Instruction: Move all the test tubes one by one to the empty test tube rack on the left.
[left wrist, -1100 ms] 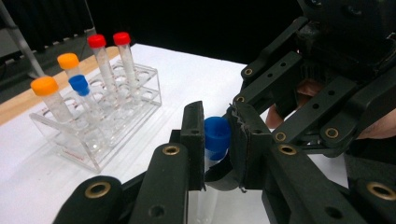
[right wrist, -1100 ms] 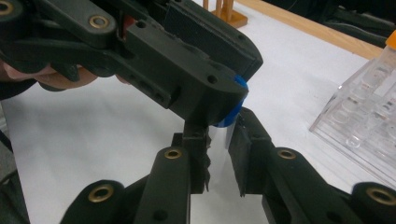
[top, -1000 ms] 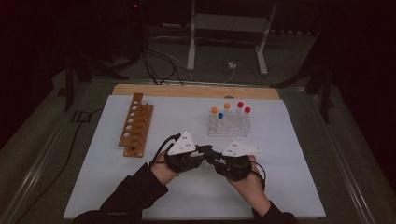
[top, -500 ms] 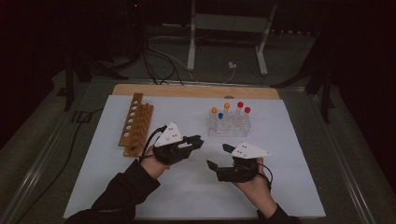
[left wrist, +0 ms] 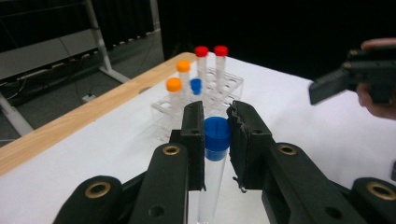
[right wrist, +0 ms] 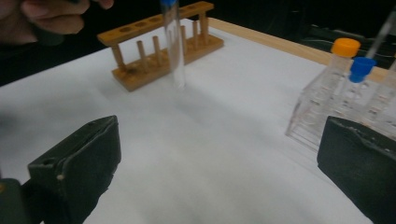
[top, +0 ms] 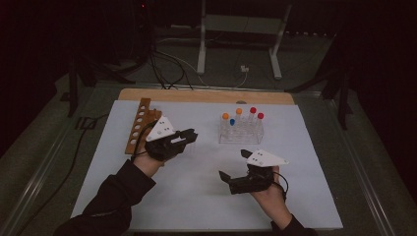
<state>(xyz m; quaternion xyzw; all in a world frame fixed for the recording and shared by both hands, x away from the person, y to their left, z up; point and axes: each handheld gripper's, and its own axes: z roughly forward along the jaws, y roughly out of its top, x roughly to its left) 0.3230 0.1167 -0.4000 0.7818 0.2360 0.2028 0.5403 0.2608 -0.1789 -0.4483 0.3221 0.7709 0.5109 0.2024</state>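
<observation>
A clear tube with a blue cap [left wrist: 217,133] hangs upright between the pads of my left gripper [left wrist: 215,114], which is shut on it just below the cap. From above, the left gripper [top: 189,137] hovers over the white mat, between the wooden rack [top: 140,125] and the clear rack [top: 241,132]. That tube [right wrist: 173,42] hangs in front of the wooden rack [right wrist: 163,51] in the right gripper view. My right gripper [top: 234,164] is lower right of it; its jaws have just been opening, and they stand wide with nothing between them [right wrist: 219,149].
The clear rack [left wrist: 205,93] holds two orange-capped, two red-capped and one blue-capped tube. The wooden rack's holes look unfilled. A wooden board [top: 206,96] edges the mat's far side. A metal stand [top: 238,44] and cables lie beyond the table.
The two grippers were together at the mat's middle. The left one has drawn away to the left with the tube, and the right one's jaws have spread wide.
</observation>
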